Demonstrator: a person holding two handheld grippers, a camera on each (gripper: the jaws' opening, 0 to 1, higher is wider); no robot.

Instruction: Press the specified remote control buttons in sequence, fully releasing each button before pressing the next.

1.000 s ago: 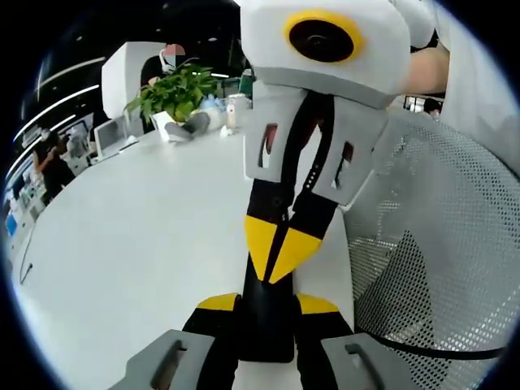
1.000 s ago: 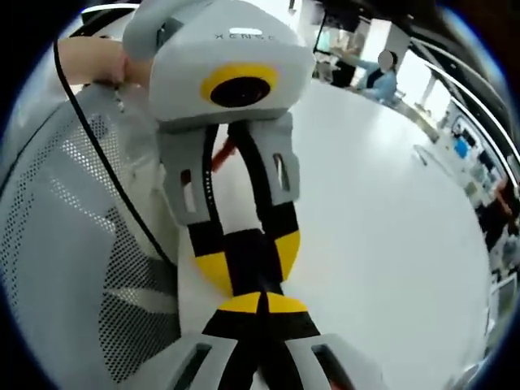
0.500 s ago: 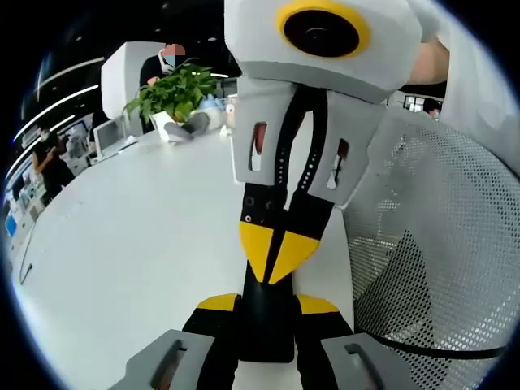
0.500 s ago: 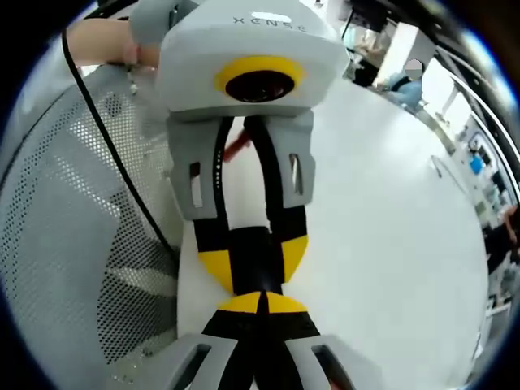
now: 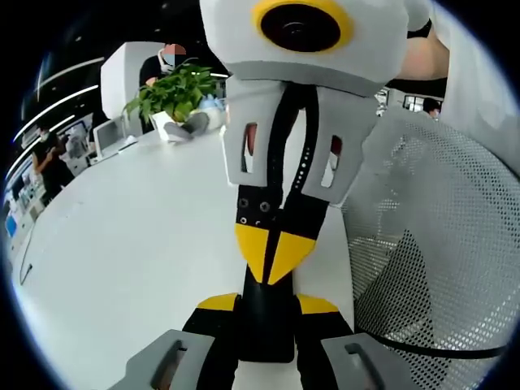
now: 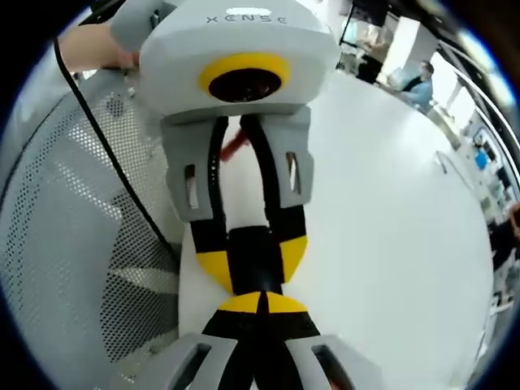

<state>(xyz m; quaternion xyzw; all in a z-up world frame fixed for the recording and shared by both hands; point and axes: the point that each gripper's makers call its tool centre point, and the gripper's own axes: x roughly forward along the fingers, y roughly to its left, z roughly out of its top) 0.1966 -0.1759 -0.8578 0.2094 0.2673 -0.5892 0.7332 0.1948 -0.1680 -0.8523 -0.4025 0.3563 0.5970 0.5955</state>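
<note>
Pinching the black remote (image 5: 264, 337) by its long side edges, the left tongs (image 5: 266, 305) hold it just above the glossy white table (image 5: 138, 244), near the table's edge. The remote looks like a light, stiff, smooth plastic bar, probably slippery, so a side grip clear of the buttons suits it. The right tongs (image 5: 272, 253), pressed together into one yellow wedge, seem to touch its face.
</note>
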